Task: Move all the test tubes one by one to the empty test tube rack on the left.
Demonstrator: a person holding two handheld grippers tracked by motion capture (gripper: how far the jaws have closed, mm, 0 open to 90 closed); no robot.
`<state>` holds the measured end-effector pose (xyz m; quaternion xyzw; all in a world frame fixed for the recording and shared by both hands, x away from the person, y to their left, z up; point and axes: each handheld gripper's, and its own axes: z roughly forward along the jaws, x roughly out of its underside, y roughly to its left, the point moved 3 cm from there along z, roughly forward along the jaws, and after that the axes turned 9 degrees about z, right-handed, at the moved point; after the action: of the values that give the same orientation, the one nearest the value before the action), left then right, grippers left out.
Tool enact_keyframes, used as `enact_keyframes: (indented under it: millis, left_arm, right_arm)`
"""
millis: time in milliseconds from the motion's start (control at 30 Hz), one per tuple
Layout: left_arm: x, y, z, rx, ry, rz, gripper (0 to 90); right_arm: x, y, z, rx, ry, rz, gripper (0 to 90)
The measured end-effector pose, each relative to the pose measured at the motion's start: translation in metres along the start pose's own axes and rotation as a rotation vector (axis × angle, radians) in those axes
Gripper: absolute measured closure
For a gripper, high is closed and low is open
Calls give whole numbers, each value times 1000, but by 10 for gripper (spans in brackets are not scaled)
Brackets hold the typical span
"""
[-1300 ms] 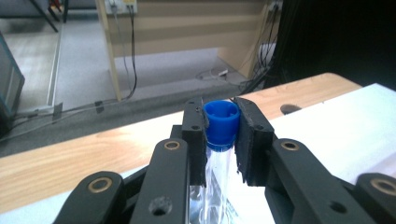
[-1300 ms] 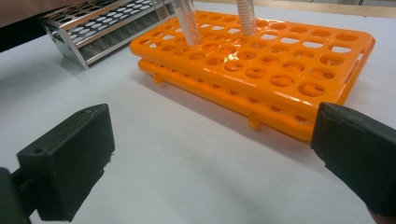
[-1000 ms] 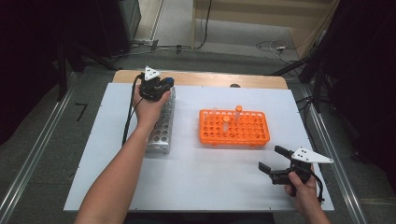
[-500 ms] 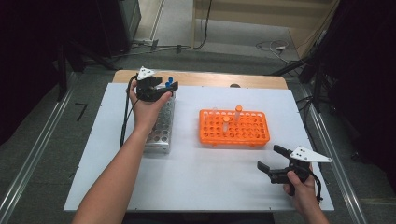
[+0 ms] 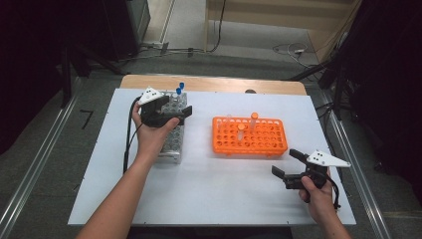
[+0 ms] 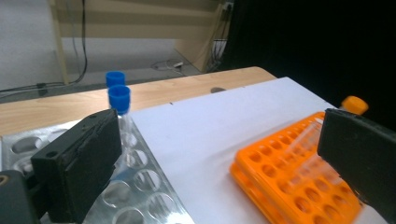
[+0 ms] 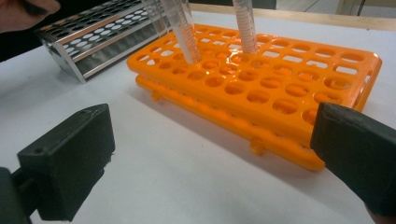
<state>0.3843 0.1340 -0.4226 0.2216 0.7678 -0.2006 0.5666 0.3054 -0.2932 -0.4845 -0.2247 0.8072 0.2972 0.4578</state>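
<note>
My left tongs [image 5: 180, 112] hang over the far half of the steel rack [image 5: 171, 144], which stands on the left side of the white worktop [image 5: 199, 189]. Their jaws have just been opening and now stand spread wide, with nothing between them. In the left gripper view, the near blue-capped tube [image 6: 120, 105] stands upright in the rack just beside the inner face of the left jaw, a sliver of gap showing, and I cannot tell whether the pad brushes it. A second blue-capped tube [image 6: 115, 78] stands right behind it, toward the rack's far end. From the high view both blue caps sit at the far end of the rack, just beyond the tongs.

The orange rack [image 5: 250, 135] lies at the middle of the worktop, well apart from the steel one. Two orange-capped tubes stand in it: one [image 5: 254, 119] near the far edge, another [image 5: 241, 130] a little nearer to me and to the left.

My right tongs [image 5: 287, 167] are low over the near right part of the worktop, jaws spread and empty, pointing at the orange rack. That rack's near long edge lies ahead of them, close but not touching.
</note>
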Motion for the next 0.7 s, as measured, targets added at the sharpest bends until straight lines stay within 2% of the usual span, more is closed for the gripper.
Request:
enact_keyframes:
  millis: [100,267,400,700]
  left_arm:
    - [3,-10,-8,20,-2,16,0]
    - [11,-23,-20,42,-10,6,0]
    - [21,-34,-27,59,9,15,0]
    - [35,-48,-43,81,4,26,0]
  right_arm:
    - [-6,0,5,1,-2,10,0]
    - [-14,-2,15,24,4,9,5]
    - [-22,-4,23,26,6,10,7]
    - [-35,-2,45,21,1,-5,25]
